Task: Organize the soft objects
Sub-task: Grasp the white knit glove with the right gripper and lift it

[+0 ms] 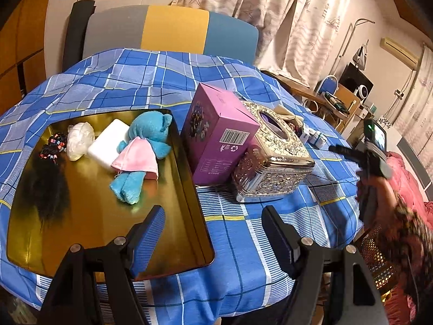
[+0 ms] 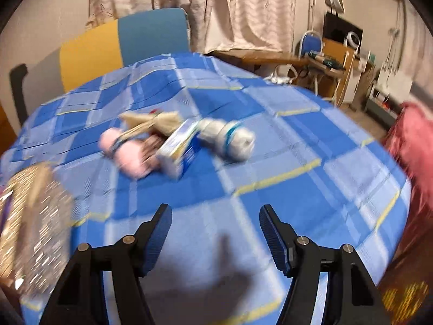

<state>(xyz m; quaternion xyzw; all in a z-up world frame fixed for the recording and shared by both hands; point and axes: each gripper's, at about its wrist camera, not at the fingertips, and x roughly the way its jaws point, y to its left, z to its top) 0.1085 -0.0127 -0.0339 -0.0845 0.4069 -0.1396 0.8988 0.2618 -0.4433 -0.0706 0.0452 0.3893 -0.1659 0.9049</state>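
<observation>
Round table under a blue plaid cloth (image 1: 238, 233). A gold tray (image 1: 173, 216) sits on its left part.

In the tray, along the far end: a black hairpiece (image 1: 44, 187) with beaded ties, a crumpled clear bag (image 1: 79, 140), a white block (image 1: 108, 143), a blue plush toy (image 1: 143, 151) lying flat with a pink mask (image 1: 136, 159) draped across its middle. Bag, block and toy touch one another in a row.

Just right of the tray: a purple box (image 1: 216, 135) standing tilted, leaning against a silver ornate tissue box (image 1: 273, 162).

Behind the tissue box, still on the cloth: a loose pile, blurred in the right wrist view. A pink soft thing (image 2: 127, 154), a beige bow (image 2: 154, 122), a small blue-and-white carton (image 2: 178, 151), a white roll (image 2: 230, 138). All touching or overlapping.

Left gripper (image 1: 213, 235): jaws spread, nothing between them, hanging over the tray's near right corner and the cloth beside it.

Right gripper (image 2: 216, 237): jaws spread, nothing between, over bare cloth on the near side of the pile, apart from it. From the left view, the right hand (image 1: 373, 189) shows at the table's right edge, sleeve patterned.

Striped chair (image 1: 173, 29) behind the table, curtains beyond.
</observation>
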